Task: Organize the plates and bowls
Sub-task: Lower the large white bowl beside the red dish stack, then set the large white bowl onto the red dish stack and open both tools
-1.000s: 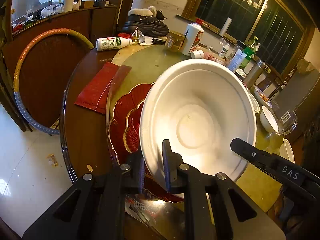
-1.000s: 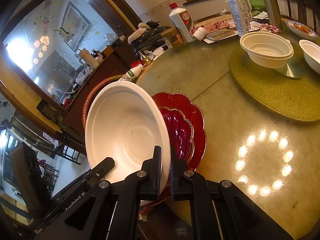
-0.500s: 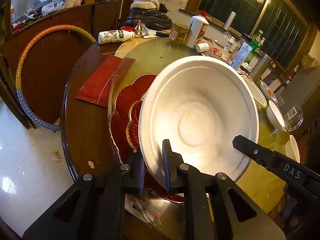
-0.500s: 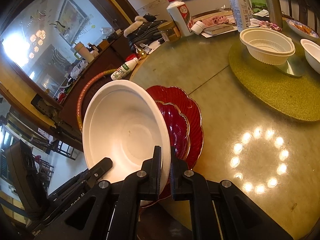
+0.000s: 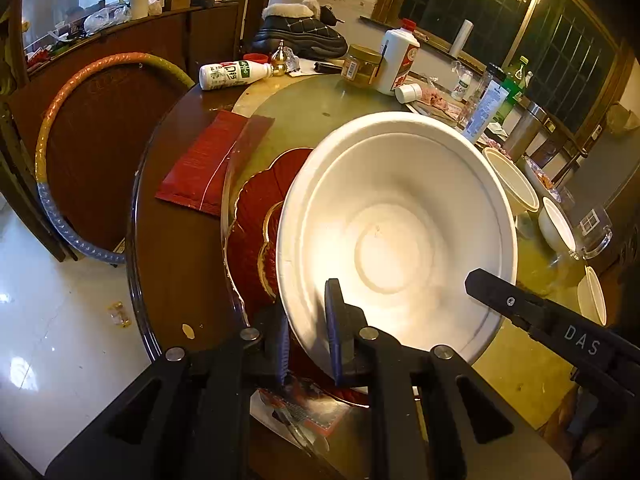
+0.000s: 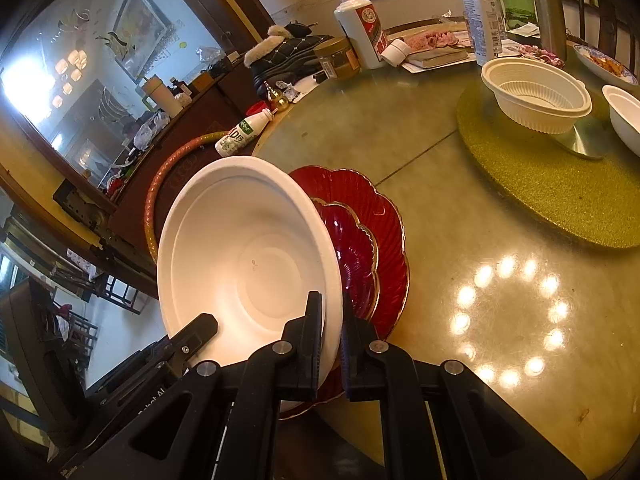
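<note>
Both grippers hold one large white bowl (image 5: 396, 232) by its rim. My left gripper (image 5: 306, 328) is shut on the rim's near left part. On the near right part, my right gripper (image 6: 332, 324) is shut as well; its black finger also shows in the left wrist view (image 5: 520, 304). The white bowl (image 6: 248, 256) hangs tilted over two stacked red scalloped plates (image 6: 368, 240) with gold edges, which lie on the glass tabletop (image 6: 460, 208). In the left wrist view the red plates (image 5: 256, 216) peek out at the bowl's left. Whether the bowl touches them is hidden.
A ribbed white bowl (image 6: 536, 96) and another white bowl (image 6: 624, 116) stand on a green turntable (image 6: 560, 192) at the right. Bottles, a jar (image 5: 360, 66) and a boot (image 5: 300, 34) crowd the far edge. A red packet (image 5: 208, 160) lies at the left, a hoop (image 5: 52, 136) beyond.
The white bowl, held by both grippers, has drifted slightly; in the left wrist view the far objects sit lower in the frame. Both grips are unchanged.
</note>
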Tool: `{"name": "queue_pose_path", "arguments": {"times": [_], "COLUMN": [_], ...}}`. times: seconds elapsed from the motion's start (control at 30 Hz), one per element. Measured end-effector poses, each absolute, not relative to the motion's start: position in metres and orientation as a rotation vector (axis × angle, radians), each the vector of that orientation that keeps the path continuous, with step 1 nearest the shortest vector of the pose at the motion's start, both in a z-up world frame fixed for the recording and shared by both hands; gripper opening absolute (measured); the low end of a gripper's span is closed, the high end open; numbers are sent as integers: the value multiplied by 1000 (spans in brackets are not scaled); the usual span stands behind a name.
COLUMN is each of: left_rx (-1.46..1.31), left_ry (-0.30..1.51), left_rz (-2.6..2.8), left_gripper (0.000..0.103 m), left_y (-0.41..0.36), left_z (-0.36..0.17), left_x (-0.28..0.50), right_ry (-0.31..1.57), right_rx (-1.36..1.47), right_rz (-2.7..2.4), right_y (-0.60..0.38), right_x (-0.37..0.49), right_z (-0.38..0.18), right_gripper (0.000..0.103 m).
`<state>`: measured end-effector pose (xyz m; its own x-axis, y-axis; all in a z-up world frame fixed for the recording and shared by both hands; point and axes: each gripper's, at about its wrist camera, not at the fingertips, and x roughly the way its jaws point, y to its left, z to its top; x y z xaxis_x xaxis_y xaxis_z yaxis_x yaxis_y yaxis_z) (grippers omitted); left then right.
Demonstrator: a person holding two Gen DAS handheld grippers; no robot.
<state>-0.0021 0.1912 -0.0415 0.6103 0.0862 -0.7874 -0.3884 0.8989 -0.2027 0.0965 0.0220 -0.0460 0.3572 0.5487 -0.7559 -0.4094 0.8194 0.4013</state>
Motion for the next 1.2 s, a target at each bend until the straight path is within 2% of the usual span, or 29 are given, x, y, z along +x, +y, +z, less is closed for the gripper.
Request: {"name": "queue_pose_path", "arguments": {"times": [1.2], "left_rx": [-361], "left_ry": [913], "left_rz": [293], "left_gripper": [14], "left_y": [189], "left_z": [-49], "left_x": [6], "right_ry": [1019], "right_rx": [35], "right_rz": [564], "right_y": [32], "right_x": [98], "right_z": [-54], "right_gripper": [14]}}
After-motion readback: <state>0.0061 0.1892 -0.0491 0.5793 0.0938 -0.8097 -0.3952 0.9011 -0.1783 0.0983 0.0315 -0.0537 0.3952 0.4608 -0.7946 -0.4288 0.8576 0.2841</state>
